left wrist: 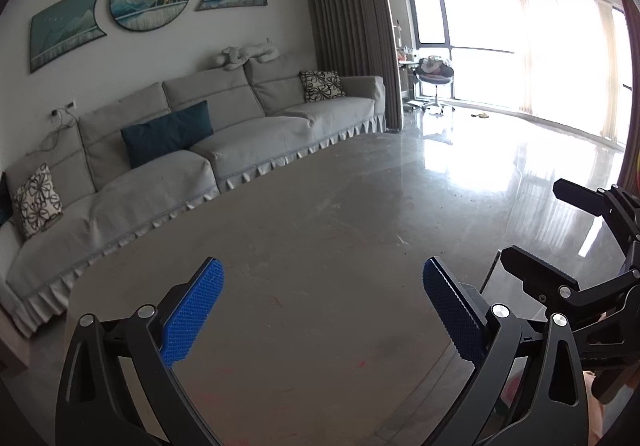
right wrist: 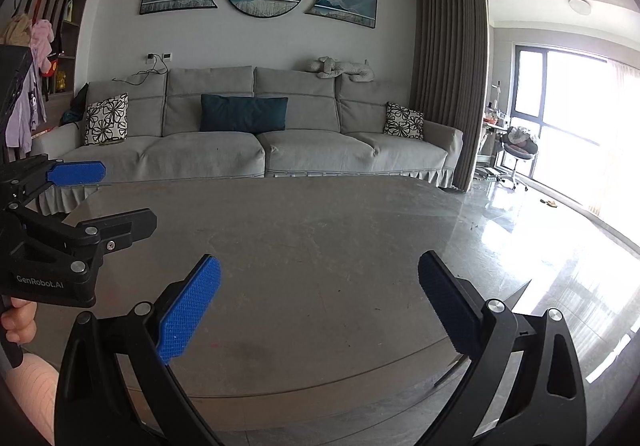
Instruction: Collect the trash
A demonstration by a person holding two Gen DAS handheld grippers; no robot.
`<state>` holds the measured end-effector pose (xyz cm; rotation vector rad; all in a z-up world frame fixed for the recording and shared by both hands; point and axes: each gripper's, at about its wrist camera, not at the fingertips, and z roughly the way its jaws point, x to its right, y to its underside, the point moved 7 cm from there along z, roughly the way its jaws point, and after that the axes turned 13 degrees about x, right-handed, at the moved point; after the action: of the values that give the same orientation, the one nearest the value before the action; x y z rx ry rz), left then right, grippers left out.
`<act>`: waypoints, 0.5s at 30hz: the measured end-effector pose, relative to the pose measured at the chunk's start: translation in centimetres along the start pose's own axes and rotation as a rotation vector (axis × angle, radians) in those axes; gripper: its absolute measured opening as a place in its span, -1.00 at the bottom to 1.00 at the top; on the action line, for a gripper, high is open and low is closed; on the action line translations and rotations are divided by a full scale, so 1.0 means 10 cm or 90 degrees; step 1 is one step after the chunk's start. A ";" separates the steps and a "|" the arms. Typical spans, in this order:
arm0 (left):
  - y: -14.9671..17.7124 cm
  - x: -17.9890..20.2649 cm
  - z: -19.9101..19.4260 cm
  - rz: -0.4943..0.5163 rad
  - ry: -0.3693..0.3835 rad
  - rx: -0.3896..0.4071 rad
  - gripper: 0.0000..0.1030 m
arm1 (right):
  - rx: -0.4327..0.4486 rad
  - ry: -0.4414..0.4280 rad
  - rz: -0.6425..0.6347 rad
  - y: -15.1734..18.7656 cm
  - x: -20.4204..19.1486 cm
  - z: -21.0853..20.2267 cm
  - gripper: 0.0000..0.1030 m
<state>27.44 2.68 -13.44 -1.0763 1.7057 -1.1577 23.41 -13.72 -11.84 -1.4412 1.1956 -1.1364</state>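
Note:
My left gripper (left wrist: 323, 278) is open and empty, held above a grey stone-look coffee table (left wrist: 320, 205). It also shows at the left edge of the right wrist view (right wrist: 102, 197), jaws apart. My right gripper (right wrist: 319, 274) is open and empty above the same table (right wrist: 300, 238). It shows at the right edge of the left wrist view (left wrist: 532, 230), jaws apart. No trash shows on the table top. A small yellow object (left wrist: 480, 115) lies on the floor near the window; it also shows in the right wrist view (right wrist: 549, 203).
A long grey sofa (right wrist: 256, 149) with cushions stands behind the table. A brown curtain (right wrist: 448, 77) hangs at its right end. A chair piled with items (right wrist: 520, 149) stands by the bright window. Glossy floor (right wrist: 540, 266) lies to the right. Shelves with clothes (right wrist: 36, 57) are at left.

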 end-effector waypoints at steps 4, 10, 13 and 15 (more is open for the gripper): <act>-0.01 0.01 -0.02 0.011 0.009 0.005 0.90 | 0.001 0.006 -0.005 -0.03 0.02 -0.01 0.91; -0.03 0.06 -0.09 0.031 0.003 0.015 0.90 | 0.007 0.013 -0.001 -0.04 0.07 -0.03 0.91; -0.04 0.05 -0.10 0.026 0.004 0.015 0.90 | 0.010 0.014 0.001 -0.05 0.06 -0.04 0.91; -0.05 0.05 -0.12 0.023 0.006 0.013 0.90 | 0.012 0.015 0.000 -0.05 0.06 -0.06 0.91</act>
<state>26.30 2.41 -12.77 -1.0252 1.7098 -1.1579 22.99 -14.32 -11.25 -1.4176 1.1986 -1.1641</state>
